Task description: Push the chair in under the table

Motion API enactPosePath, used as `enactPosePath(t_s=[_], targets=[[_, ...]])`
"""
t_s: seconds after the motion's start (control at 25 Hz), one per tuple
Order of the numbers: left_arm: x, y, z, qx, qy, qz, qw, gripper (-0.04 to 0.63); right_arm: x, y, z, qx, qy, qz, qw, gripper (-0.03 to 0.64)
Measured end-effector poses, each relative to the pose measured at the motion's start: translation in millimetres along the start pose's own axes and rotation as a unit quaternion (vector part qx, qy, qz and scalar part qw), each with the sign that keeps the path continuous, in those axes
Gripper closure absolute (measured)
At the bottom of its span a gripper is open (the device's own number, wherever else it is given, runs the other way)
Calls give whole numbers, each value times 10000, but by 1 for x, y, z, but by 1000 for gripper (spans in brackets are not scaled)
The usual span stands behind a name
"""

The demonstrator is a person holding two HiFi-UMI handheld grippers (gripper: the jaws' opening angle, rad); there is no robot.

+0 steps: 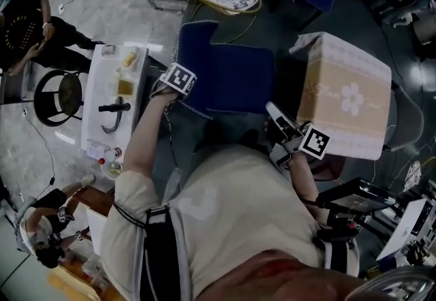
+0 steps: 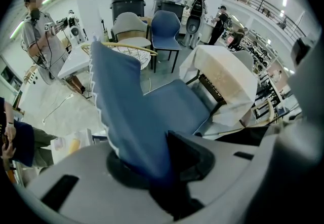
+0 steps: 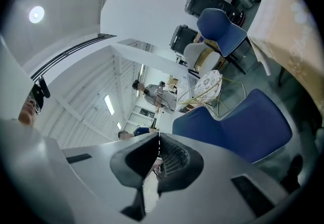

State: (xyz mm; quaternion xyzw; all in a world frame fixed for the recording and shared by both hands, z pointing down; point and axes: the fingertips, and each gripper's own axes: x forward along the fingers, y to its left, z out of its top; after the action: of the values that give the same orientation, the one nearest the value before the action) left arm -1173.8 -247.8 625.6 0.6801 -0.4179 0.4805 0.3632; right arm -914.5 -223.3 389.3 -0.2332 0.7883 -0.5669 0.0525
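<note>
Jaws of the left gripper are clamped on the top edge of the chair backrest, pointing steeply down onto it. Just beyond them the blue seat runs away from the gripper toward the table. The table's cloth-draped edge hangs near the seat's far end, and the seat lies out in the open beside it. The right gripper is closed on nothing and held about level, with the chair ahead of it and the table off to its right.
</note>
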Motion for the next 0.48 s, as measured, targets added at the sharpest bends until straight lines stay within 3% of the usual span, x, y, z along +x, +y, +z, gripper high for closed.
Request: enactPosePath(t_s=[0.48], targets=[[-3, -2, 1, -30, -2, 6, 10000, 502, -3, 2, -4, -46, 58, -1, 10000, 604]])
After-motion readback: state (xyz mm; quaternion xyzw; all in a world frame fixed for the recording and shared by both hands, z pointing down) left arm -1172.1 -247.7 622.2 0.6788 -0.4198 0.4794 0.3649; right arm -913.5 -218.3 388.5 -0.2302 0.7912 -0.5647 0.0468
